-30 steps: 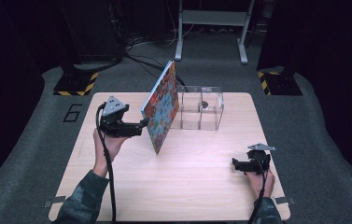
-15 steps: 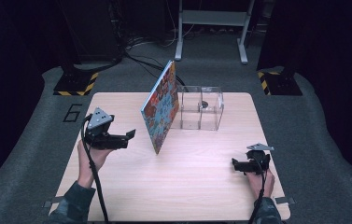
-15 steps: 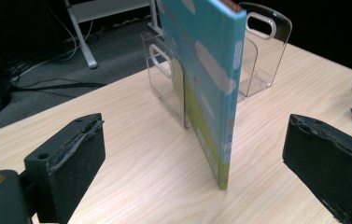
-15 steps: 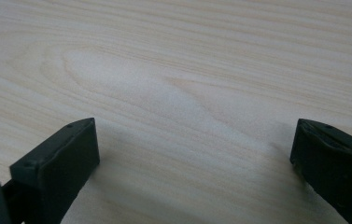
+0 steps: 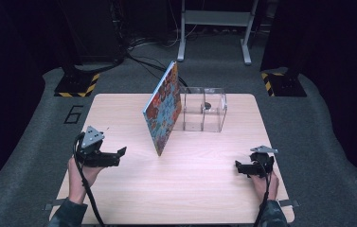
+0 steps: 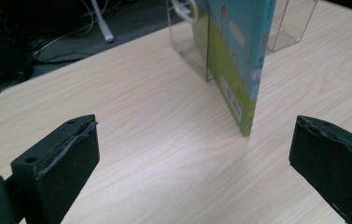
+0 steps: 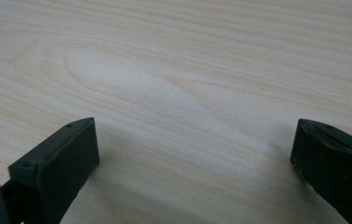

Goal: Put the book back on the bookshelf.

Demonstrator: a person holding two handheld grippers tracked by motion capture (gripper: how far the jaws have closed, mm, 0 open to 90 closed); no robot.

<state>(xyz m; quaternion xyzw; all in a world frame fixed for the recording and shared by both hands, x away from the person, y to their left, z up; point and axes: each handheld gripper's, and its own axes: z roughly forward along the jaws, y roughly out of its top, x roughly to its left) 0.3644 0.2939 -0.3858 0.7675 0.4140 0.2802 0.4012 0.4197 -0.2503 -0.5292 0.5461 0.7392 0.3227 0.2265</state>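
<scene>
Clear box at upper centre of the bench props the book upright, so the left tongs at lower left, just opening, and the right tongs gape empty.

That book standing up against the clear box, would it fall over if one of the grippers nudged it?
Probably yes. The book stands on its thin bottom edge and tilts against the clear box, so a sideways nudge could tip it flat. It keeps a straight, flat shape, so it seems stiff rather than floppy. Its cover looks glossy, so it might slide on the smooth table.
</scene>
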